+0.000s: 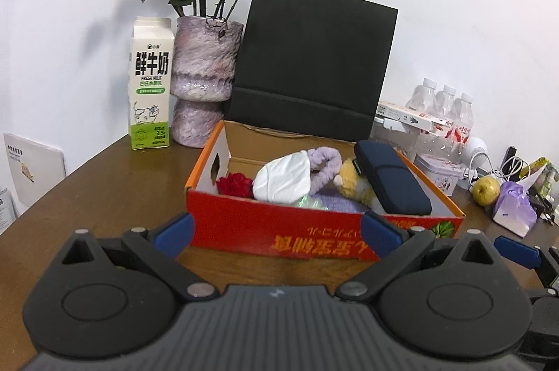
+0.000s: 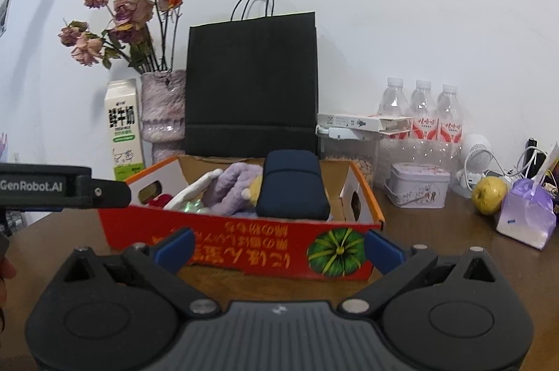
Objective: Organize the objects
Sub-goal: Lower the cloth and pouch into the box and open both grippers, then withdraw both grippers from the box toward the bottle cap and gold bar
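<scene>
An open red and orange cardboard box (image 1: 279, 227) (image 2: 244, 245) stands on the brown table. It holds a dark blue case (image 1: 391, 182) (image 2: 293, 189), a white cloth (image 1: 283, 180), a purple fabric item (image 1: 325, 161) (image 2: 230, 182), a yellow plush toy (image 1: 353, 180) and a red flower (image 1: 236, 184). My left gripper (image 1: 277, 231) is open and empty just in front of the box. My right gripper (image 2: 279, 248) is open and empty at the box's front wall.
A black paper bag (image 1: 311, 63) (image 2: 251, 87) stands behind the box. A milk carton (image 1: 150, 84) and a vase of dried roses (image 1: 204, 80) stand at the back left. Water bottles (image 2: 422, 112), a tin (image 2: 417, 185), a yellow apple (image 2: 489, 191) and a purple pouch (image 2: 527, 217) sit at the right.
</scene>
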Demonstrator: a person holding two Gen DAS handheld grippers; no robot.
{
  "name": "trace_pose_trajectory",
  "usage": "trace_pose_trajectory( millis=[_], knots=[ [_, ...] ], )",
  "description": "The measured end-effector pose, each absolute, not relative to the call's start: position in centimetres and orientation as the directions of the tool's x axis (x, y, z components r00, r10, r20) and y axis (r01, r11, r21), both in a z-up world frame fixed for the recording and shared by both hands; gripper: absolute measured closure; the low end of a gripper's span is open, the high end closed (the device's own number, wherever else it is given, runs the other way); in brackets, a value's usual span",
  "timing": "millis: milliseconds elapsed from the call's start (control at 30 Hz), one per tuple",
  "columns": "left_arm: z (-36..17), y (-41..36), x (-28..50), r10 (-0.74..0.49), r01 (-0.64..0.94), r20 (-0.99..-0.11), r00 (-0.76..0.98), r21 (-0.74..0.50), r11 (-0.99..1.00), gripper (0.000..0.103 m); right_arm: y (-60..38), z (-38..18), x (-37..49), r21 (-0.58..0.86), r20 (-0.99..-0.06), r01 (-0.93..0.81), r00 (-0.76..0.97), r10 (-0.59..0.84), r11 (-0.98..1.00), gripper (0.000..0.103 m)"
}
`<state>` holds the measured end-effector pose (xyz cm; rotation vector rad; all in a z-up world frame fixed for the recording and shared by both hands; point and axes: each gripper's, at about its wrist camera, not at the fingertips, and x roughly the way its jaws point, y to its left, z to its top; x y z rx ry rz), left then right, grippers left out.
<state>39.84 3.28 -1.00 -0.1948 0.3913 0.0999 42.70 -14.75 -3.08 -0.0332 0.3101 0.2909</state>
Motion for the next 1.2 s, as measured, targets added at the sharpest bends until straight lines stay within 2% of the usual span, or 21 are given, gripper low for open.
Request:
trace_pose_trajectory(
  millis=[1200],
  knots=[
    [-3.8,7.1,28.7,0.034,-0.102,-0.45,0.892,-0.129,0.986,0.0,-13.9,-4.9,31.6,0.02,-0.388,-0.356,0.859,0.335,0.934,0.0]
  ],
)
